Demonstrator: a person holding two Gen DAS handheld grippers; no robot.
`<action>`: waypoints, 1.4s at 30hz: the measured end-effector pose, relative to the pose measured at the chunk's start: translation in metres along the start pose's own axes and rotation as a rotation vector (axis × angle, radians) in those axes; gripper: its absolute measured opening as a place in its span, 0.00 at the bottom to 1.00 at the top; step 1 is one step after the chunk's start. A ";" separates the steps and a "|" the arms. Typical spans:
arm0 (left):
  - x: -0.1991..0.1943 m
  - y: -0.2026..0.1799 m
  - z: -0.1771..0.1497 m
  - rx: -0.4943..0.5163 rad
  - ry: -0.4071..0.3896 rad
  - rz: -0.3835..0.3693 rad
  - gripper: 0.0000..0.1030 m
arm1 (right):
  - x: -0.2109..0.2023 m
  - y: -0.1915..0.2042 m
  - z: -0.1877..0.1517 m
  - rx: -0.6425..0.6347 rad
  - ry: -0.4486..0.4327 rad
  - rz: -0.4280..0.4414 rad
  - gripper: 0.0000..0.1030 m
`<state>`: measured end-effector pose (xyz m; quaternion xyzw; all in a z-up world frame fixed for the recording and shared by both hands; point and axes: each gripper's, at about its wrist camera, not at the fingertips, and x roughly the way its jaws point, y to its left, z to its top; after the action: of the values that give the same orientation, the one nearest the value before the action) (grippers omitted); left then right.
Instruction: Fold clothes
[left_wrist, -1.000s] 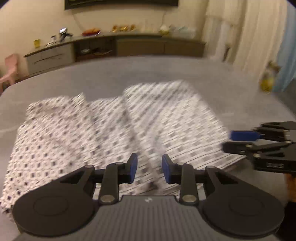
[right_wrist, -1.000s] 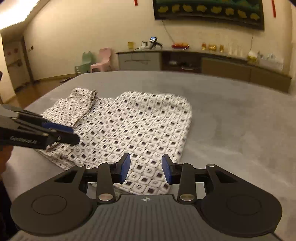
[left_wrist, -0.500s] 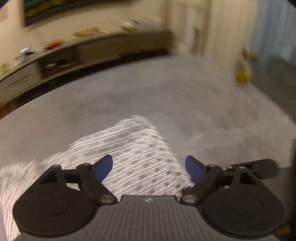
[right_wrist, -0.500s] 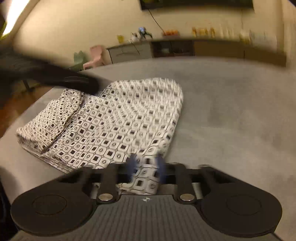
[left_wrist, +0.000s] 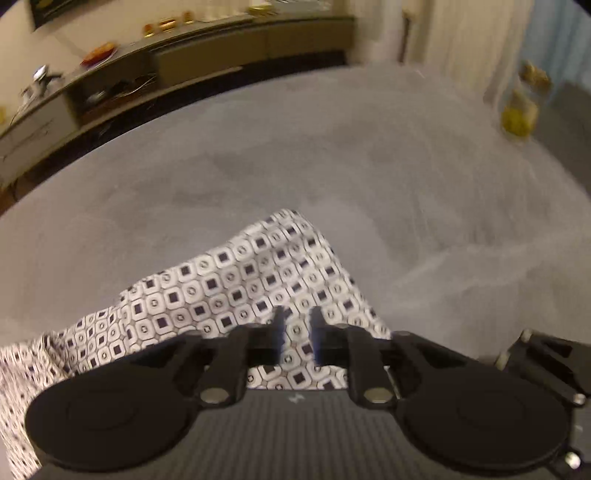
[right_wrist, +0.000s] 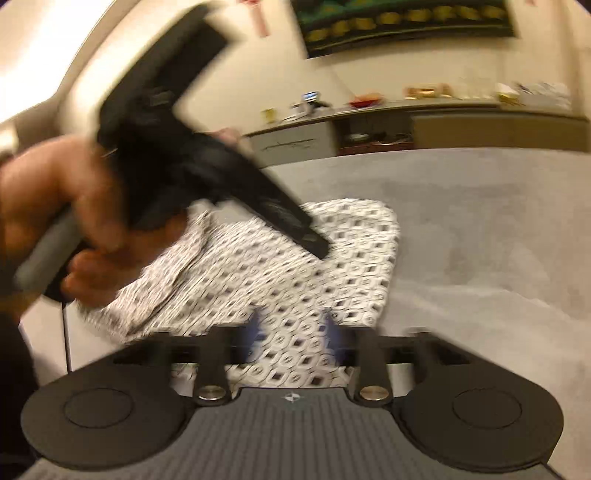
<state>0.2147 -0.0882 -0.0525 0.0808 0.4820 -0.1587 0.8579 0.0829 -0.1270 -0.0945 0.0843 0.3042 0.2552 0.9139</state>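
Cloth (left_wrist: 236, 291) patterned with small dark squares on white lies folded on a wide grey table (left_wrist: 332, 158), and every place below is given from this cloth.

In the left wrist view, the left hand-held gripper (left_wrist: 295, 334) points steeply down over the cloth's near edge. Its jaws have just been closing and stand a narrow gap apart. Patterned fabric shows through the gap, but whether the pads pinch it cannot be told. A far corner of the cloth points away across the bare table. Part of the other tool's black frame shows to the cloth's right.

In the right wrist view, the right hand-held gripper (right_wrist: 293, 334) sits low over the cloth's near edge. Its jaws have just been opening and now stand wide, with fabric visible between the blurred blue pads (right_wrist: 255, 332) and no grip on it. Above the cloth's left part, a person's hand (right_wrist: 70, 229) holds the left tool, whose black body slants down toward the cloth. Beyond the cloth, a long sideboard (right_wrist: 424, 125) stands against the wall.
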 end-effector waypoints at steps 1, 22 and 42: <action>0.001 0.000 0.004 -0.011 -0.001 -0.012 0.48 | 0.004 -0.005 0.000 0.025 0.013 -0.029 0.80; -0.047 0.018 0.007 -0.106 -0.117 -0.103 0.03 | -0.012 0.018 0.010 -0.091 -0.227 0.109 0.61; -0.059 0.228 -0.199 -0.670 -0.164 -0.024 0.44 | 0.064 0.112 -0.013 -0.484 0.019 0.127 0.60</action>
<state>0.1069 0.1951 -0.1096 -0.2241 0.4377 -0.0078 0.8707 0.0725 0.0023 -0.1032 -0.1203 0.2372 0.3783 0.8866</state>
